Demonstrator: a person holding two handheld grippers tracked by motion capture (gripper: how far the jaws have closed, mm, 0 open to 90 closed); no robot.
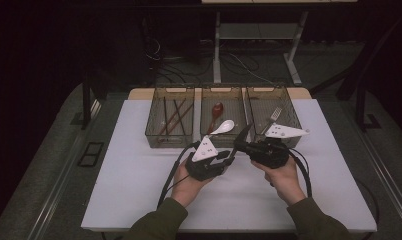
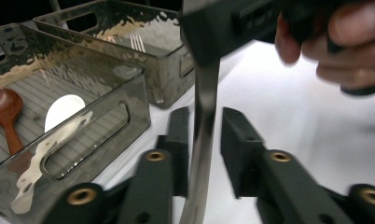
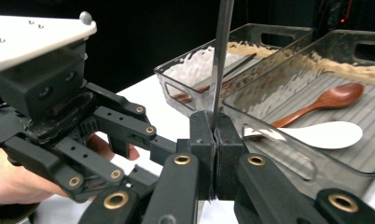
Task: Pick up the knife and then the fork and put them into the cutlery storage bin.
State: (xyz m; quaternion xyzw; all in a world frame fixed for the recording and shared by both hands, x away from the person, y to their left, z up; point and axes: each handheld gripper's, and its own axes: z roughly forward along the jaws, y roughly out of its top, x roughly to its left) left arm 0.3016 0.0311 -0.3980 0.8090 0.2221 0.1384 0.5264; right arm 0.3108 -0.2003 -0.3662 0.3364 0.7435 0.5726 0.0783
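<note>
Near the table's middle my right gripper [image 1: 239,146] [image 3: 215,133] is shut on the end of a flat metal piece of cutlery [image 1: 244,133] [image 3: 221,56], which rises steeply from its pads; its far end is cut off. My left gripper [image 1: 230,157] [image 2: 205,126] faces it from the left. The same metal strip [image 2: 205,93] passes between the left jaws, which stand open with a small gap on each side. A hand holds each gripper.
Three clear grey bins stand behind the grippers. The left bin [image 1: 154,135] holds chopsticks [image 1: 170,116]. The middle bin [image 1: 203,102] holds a wooden spoon [image 1: 216,109] [image 3: 335,98] and a white spoon [image 1: 224,126] [image 2: 62,109]. A fork [image 1: 275,114] lies in the right bin [image 1: 295,122]. The white mat [image 1: 139,175] has room in front.
</note>
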